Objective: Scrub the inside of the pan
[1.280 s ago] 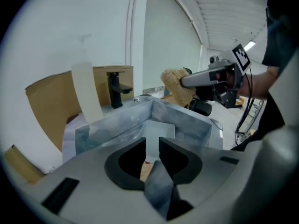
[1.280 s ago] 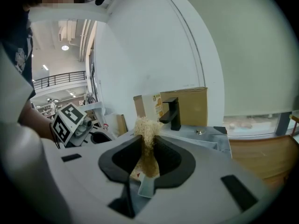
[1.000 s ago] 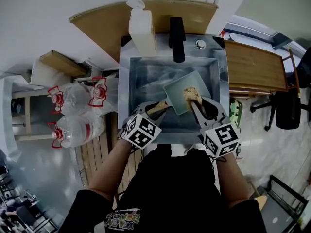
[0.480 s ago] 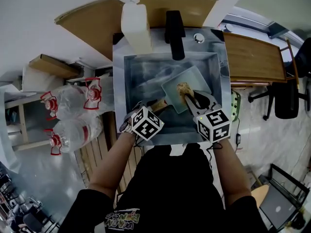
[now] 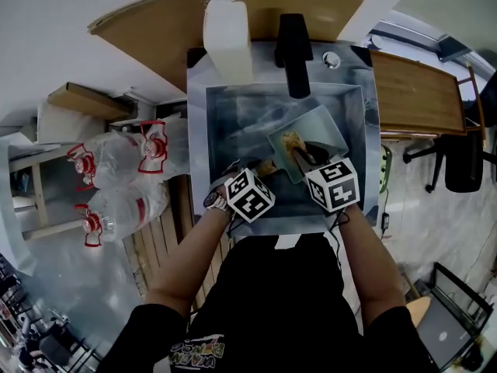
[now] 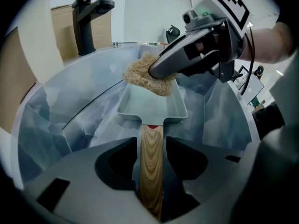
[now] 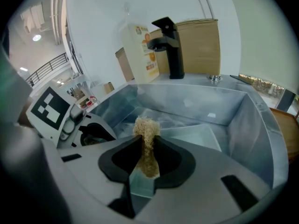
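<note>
A pale green rectangular pan (image 5: 322, 127) with a wooden handle (image 6: 152, 162) lies in the steel sink (image 5: 225, 123). The handle runs between the jaws of my left gripper (image 6: 152, 146), which are opening, and a thin gap shows beside the wood. My right gripper (image 7: 147, 141) is shut on a tan fibrous scrubber (image 7: 147, 127). It presses the scrubber (image 6: 142, 78) onto the pan's far inner end (image 6: 154, 104). In the head view both grippers (image 5: 260, 171) (image 5: 304, 158) reach over the sink's near rim.
A black faucet (image 5: 295, 45) and a white soap jug (image 5: 227, 41) stand at the sink's back edge. Wooden counter (image 5: 415, 92) lies to the right. Large water bottles (image 5: 116, 165) sit on the floor at the left.
Both grippers have pushed further over the sink's near rim. The scrubber has slid a little inside the pan. The pan has stayed in the sink.
</note>
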Tool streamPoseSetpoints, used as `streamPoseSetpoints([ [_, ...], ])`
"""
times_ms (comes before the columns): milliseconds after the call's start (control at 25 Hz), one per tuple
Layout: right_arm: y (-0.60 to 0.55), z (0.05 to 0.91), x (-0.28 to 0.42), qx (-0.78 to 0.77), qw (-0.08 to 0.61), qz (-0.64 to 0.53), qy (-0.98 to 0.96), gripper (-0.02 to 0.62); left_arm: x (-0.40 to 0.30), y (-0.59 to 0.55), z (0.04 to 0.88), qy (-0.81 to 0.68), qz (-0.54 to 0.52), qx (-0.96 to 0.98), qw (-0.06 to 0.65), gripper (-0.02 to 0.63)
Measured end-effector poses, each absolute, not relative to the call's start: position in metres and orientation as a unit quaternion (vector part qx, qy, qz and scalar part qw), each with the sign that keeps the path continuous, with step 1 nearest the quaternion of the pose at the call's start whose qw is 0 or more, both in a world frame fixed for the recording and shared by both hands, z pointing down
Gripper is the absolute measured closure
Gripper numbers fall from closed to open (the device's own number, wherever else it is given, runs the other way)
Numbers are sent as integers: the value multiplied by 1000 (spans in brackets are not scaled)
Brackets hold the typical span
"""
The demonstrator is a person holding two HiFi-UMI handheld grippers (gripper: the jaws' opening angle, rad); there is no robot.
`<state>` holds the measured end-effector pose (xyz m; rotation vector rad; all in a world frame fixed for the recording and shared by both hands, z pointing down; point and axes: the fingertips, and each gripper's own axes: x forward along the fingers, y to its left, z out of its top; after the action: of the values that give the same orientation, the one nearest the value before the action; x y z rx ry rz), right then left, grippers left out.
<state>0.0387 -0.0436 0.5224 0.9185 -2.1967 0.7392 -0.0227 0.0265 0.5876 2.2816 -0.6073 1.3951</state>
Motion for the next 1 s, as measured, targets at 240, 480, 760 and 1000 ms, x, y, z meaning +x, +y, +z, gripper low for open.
streamPoseSetpoints([
  [240,-46,548,37,341,352,297,-820,505,-24,31,602,-210,515,807,198,410],
  [480,-44,570,29,324,382,308,-809,505,-25,30,606,-216,520,801,202,436],
  [760,-46,587,13,303,402,316,-804,505,-24,29,604,-215,519,802,201,439],
  [1000,-53,595,10,298,417,327,-794,505,-25,28,605,-217,520,802,198,440],
])
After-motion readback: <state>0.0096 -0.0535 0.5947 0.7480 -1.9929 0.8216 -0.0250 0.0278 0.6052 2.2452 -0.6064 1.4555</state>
